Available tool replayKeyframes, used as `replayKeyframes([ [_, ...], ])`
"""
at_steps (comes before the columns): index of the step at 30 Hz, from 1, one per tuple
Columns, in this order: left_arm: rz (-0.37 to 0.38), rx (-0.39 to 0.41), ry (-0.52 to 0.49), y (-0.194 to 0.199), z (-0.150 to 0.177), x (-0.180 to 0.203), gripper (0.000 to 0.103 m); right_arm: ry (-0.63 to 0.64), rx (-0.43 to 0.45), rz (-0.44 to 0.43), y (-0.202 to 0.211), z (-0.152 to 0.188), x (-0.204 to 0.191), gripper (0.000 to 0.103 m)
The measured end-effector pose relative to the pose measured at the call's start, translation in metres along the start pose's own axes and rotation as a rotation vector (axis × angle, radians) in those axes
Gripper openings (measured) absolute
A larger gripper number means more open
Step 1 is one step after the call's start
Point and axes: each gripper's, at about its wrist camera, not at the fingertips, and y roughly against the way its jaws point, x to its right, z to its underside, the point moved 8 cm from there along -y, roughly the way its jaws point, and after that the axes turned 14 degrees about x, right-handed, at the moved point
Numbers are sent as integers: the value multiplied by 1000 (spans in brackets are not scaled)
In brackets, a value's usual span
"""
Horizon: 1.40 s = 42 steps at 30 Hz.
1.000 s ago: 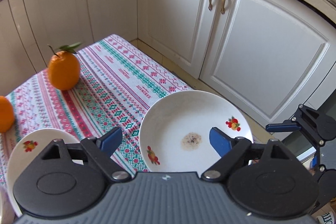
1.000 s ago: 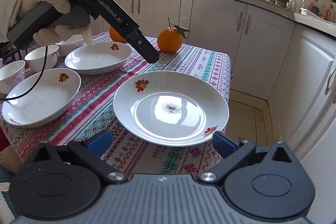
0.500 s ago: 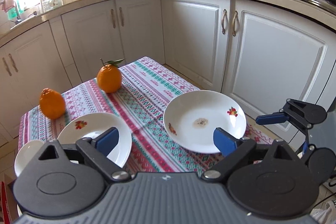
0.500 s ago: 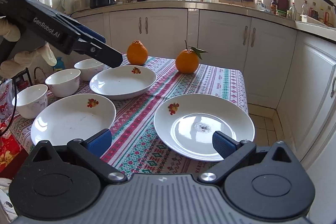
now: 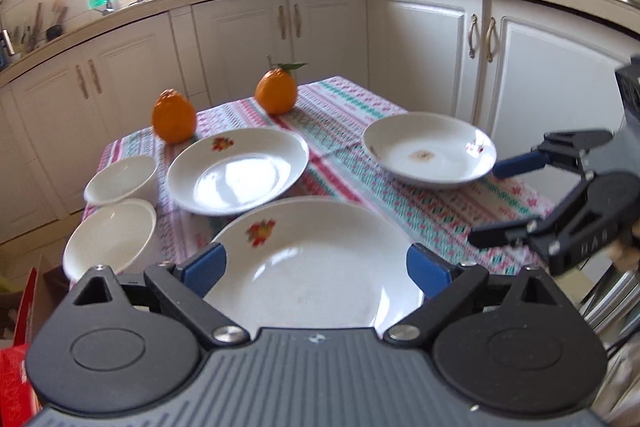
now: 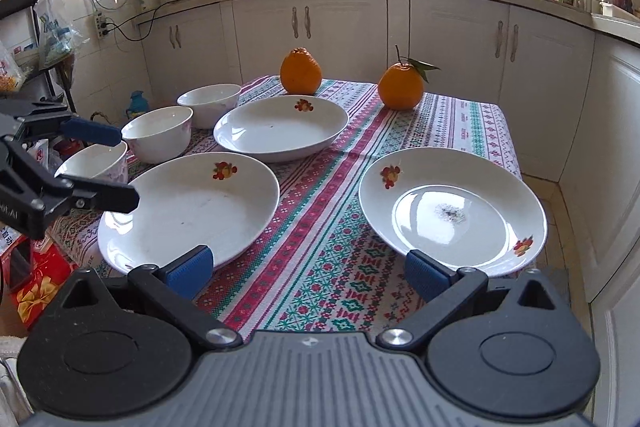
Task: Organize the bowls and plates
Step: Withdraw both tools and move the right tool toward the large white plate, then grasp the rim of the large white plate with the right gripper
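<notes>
Three white plates with fruit prints lie on the patterned tablecloth. The near-left plate shows between the fingers of my left gripper, which is open and not pressing on it. In the right wrist view the left gripper hangs by that plate's left edge, over a bowl. A second plate lies behind it. The stained plate lies at the right. My right gripper is open over the table's front edge, holding nothing.
Three white bowls stand in a row along the table's left side. Two oranges sit at the back. White cabinets surround the table. A red box lies on the floor at left.
My left gripper swung away from the stained plate to the near-left plate, its jaws a little wider. My right gripper drew back, so more of the table shows.
</notes>
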Motion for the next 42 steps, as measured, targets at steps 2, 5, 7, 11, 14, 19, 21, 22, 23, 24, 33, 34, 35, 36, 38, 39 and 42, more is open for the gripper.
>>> replayKeyframes([
  [2,-11,-6,-7,9,12,-3,97,8,-6,-7,-2,1,-4,103],
  [5,-1,-50,28,18,33,-7,97,20,-18,-9,-5,0,-8,103],
  [7,8,-80,73,21,48,-10,97,23,-23,-11,-7,-1,-9,103],
  [11,10,-112,106,15,68,-11,97,36,-34,-11,-13,-3,-12,103],
  [14,1,-119,100,8,76,-11,97,49,-40,-16,-15,-3,-15,103],
  [19,1,-113,107,-4,79,-13,97,62,-60,-40,-20,-1,-20,103],
  [21,-2,-112,111,-8,81,-14,97,68,-72,-55,-23,0,-23,103],
  [22,-4,-112,114,-10,82,-14,97,70,-77,-65,-26,0,-24,103],
  [23,-6,-107,115,-11,83,-14,97,74,-82,-74,-28,0,-26,103],
  [24,-7,-97,114,-12,83,-14,97,77,-86,-83,-30,-1,-27,103],
  [33,-12,-74,117,-13,83,-12,103,65,-122,-206,-51,-3,-38,103],
  [34,-15,-76,117,-13,83,-12,103,66,-127,-216,-54,-4,-38,103],
  [35,-18,-78,119,-13,82,-12,103,67,-133,-230,-57,-4,-40,103],
  [36,-21,-80,121,-13,82,-11,103,68,-140,-247,-59,-5,-41,103],
  [38,-30,-79,124,-13,82,-11,103,67,-159,-286,-65,-5,-45,103],
  [39,-34,-76,126,-13,82,-11,103,67,-169,-303,-67,-6,-46,103],
  [42,-49,-68,132,-12,82,-11,103,66,-200,-353,-78,-6,-50,103],
])
